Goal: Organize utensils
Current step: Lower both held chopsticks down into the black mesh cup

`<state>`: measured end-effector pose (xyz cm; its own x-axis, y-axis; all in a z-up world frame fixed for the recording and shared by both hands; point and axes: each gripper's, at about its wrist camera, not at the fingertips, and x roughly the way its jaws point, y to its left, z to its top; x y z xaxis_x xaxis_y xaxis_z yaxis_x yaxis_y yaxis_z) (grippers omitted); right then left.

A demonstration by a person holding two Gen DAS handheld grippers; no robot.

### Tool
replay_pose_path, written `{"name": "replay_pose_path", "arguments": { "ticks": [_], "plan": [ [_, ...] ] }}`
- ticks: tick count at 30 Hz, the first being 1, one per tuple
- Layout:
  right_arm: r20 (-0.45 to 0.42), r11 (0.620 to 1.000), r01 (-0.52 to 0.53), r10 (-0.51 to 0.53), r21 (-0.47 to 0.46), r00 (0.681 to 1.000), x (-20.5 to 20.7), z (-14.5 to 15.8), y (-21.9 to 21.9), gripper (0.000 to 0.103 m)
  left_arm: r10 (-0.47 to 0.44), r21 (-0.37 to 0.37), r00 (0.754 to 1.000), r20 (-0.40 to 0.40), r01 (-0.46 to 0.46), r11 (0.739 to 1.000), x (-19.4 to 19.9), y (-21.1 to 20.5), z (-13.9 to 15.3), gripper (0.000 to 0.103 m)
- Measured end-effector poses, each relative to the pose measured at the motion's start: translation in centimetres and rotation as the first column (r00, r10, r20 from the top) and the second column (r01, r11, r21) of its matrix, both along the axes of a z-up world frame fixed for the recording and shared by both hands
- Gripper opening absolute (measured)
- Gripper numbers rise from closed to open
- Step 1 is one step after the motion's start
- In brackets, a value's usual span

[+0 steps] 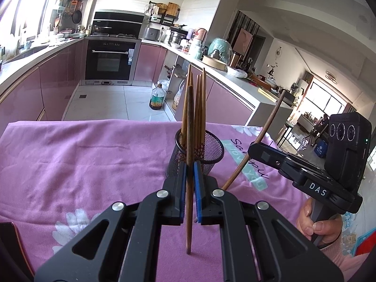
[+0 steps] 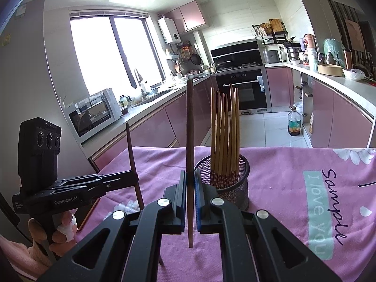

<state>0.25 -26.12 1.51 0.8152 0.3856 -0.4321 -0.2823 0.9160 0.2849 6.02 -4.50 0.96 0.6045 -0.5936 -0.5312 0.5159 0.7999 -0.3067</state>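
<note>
A black mesh cup stands on the pink cloth and holds several light wooden chopsticks; it also shows in the right wrist view. My left gripper is shut on a dark brown chopstick, held upright just in front of the cup. My right gripper is shut on another dark brown chopstick, upright and close to the cup's left side. Each gripper shows in the other's view, the right one and the left one, each with its chopstick.
The pink flowered cloth covers the table, with printed writing to the right of the cup. A dark flat object lies at the cloth's left edge. Kitchen counters, an oven and an oil bottle stand beyond the table.
</note>
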Motion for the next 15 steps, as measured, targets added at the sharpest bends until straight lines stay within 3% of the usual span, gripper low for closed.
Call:
{"name": "replay_pose_path", "arguments": {
  "ticks": [15],
  "plan": [
    [0.027,1.000,0.009,-0.009,-0.011,1.000,-0.06,0.93,-0.47,0.005,-0.005,-0.004,1.000,0.030,0.005,1.000,0.53,-0.53,0.73,0.007]
  ]
}}
